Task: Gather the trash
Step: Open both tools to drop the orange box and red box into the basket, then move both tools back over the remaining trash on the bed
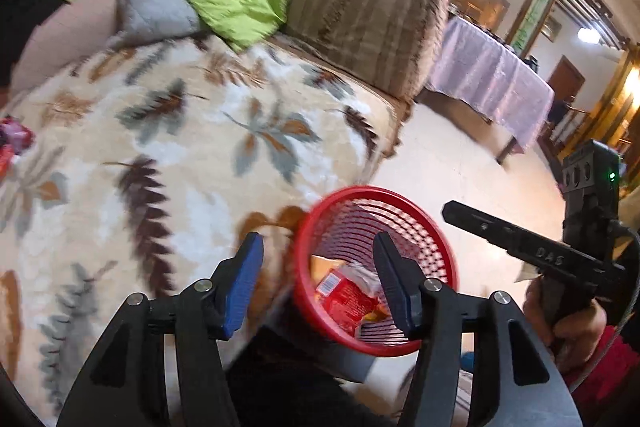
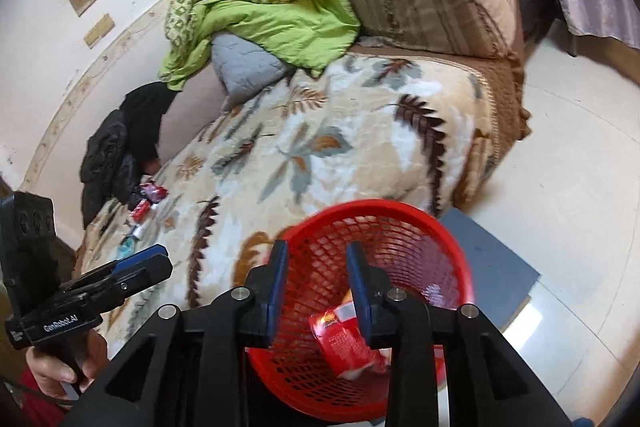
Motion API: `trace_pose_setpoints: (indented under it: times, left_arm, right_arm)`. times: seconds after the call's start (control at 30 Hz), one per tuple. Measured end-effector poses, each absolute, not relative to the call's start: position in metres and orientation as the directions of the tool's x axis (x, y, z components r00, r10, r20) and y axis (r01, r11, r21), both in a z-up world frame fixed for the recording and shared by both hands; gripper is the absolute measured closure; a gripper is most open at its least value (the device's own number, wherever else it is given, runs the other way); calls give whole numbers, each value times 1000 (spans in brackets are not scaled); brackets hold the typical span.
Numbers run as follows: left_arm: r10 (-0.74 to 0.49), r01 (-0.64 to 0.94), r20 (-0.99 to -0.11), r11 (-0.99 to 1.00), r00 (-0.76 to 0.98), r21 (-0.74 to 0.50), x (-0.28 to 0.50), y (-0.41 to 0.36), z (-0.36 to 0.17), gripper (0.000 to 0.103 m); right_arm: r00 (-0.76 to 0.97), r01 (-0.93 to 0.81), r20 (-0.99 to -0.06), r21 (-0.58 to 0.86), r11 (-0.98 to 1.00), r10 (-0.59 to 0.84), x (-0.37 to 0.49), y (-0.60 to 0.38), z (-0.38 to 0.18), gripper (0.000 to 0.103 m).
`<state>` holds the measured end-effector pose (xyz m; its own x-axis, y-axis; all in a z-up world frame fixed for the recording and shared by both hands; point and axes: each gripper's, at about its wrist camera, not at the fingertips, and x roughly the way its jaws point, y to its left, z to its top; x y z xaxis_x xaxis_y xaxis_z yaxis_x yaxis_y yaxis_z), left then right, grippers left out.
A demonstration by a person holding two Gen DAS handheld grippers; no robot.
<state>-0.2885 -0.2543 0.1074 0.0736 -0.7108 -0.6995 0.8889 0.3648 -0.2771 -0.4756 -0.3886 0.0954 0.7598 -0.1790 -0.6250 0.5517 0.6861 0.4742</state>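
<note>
**Wrappers dropped in the basket; more wait on the bed**

Both hand-held grippers hang over the red basket. The right hand-held gripper is released, a red wrapper lying in the basket below it. The left hand-held gripper is also released, grasping nothing. Likely next: reach away from the basket to the remaining trash on the bed.

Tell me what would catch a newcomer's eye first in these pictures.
The round red plastic mesh basket on the floor beside the sofa, holding a crumpled red snack wrapper. Behind it, a bright green quilt heaps at the sofa's back, and small red wrappers lie on the leaf-patterned fleece blanket.
</note>
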Motion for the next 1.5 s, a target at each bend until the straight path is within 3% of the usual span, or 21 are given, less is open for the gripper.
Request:
trace_pose_setpoints:
  times: [0.6,0.93,1.2,1.5]
  left_arm:
    - [-619,644,-679,713,394,-276,-148,-106,95,44]
    - [-451,410,-625,885,638,-220,-43,-21,95,36]
    - [-475,299,-645,880,599,-370,49,6,60,36]
    - [-622,491,-700,759,351,-429,32,-16,36,36]
  right_arm:
    - [776,277,-627,445,852,75,-302,-274,96,52]
    - [773,246,-628,432,867,93,-249,-247,87,51]
    - [796,242,-600,443,863,85,-256,-251,90,50]
    - [790,259,-605,477,839,100,-252,-260,85,48]
